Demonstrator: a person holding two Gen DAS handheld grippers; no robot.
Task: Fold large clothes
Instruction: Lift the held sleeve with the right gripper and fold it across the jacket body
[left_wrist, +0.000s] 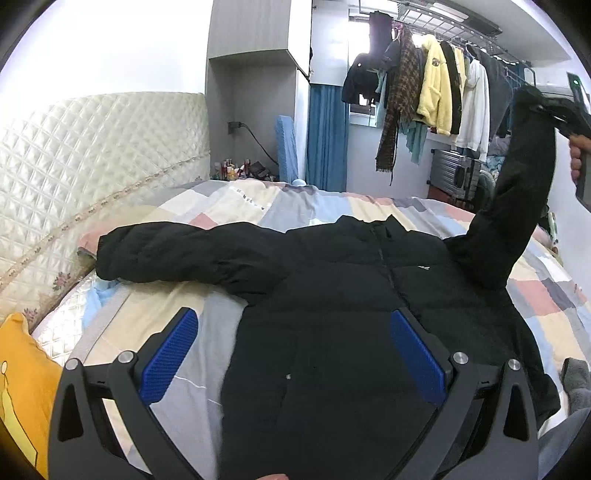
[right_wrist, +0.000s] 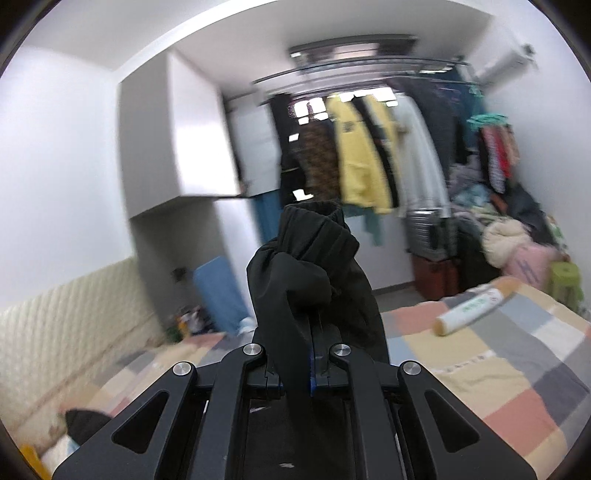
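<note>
At the far left of the left wrist view a yellow cushion (left_wrist: 22, 387) is cut off by the frame edge, beside the quilted headboard (left_wrist: 85, 155). The black puffer jacket (left_wrist: 332, 295) lies front-up across the patchwork bed (left_wrist: 236, 206), one sleeve stretched toward the left; its hem is hidden behind the left gripper (left_wrist: 293, 354), whose jaws stand wide apart over the jacket, holding nothing. At the upper right, the other sleeve (left_wrist: 517, 199) rises off the bed to the right gripper (left_wrist: 554, 110), mostly cut off here. In the blurred right wrist view, the right gripper (right_wrist: 312, 354) has its jaws clenched on the sleeve cuff (right_wrist: 314, 258); a pale tube (right_wrist: 472, 306) lies on the bed at right, label unreadable.
</note>
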